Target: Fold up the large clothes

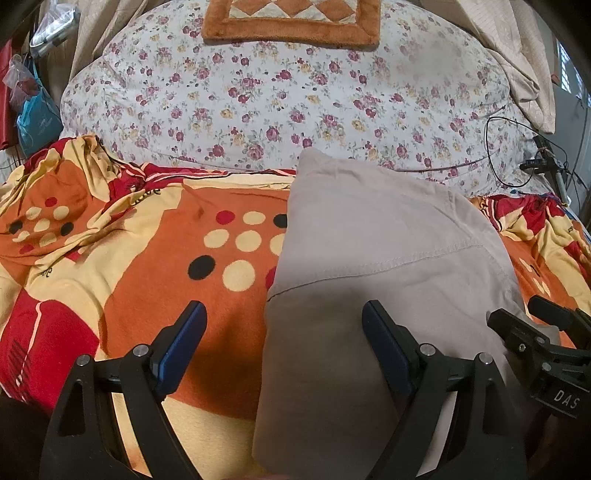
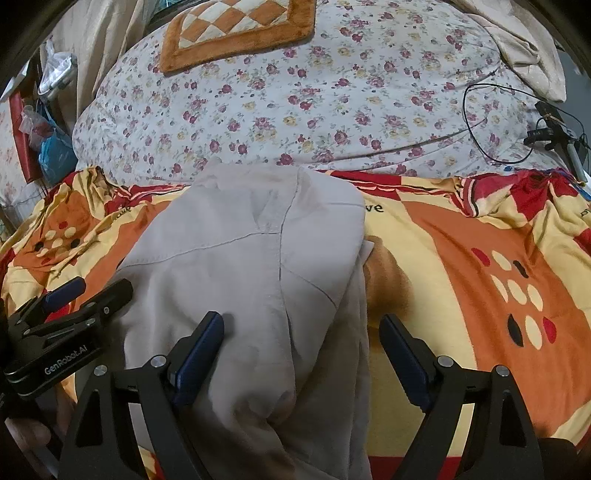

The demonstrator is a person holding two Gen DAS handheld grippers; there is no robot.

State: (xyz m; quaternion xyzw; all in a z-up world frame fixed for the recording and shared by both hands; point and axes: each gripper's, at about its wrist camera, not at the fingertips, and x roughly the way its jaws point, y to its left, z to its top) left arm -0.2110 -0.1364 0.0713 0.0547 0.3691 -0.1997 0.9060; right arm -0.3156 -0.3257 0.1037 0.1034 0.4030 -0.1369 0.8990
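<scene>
A beige garment [image 1: 388,266] lies folded in a long strip on an orange, red and yellow patterned blanket [image 1: 140,280]. It also shows in the right wrist view [image 2: 236,273], with seams and an overlapped flap on its right side. My left gripper [image 1: 284,314] is open, straddling the garment's left edge near its close end. My right gripper [image 2: 301,325] is open, straddling the garment's right edge. Each gripper appears at the side of the other view: the right gripper [image 1: 543,332] and the left gripper [image 2: 74,295].
A floral quilt [image 1: 280,103] lies behind the blanket, with an orange checkered mat [image 1: 291,22] on it. Black cables and a small device [image 1: 535,162] sit at the right. Bags [image 1: 33,110] hang at the left.
</scene>
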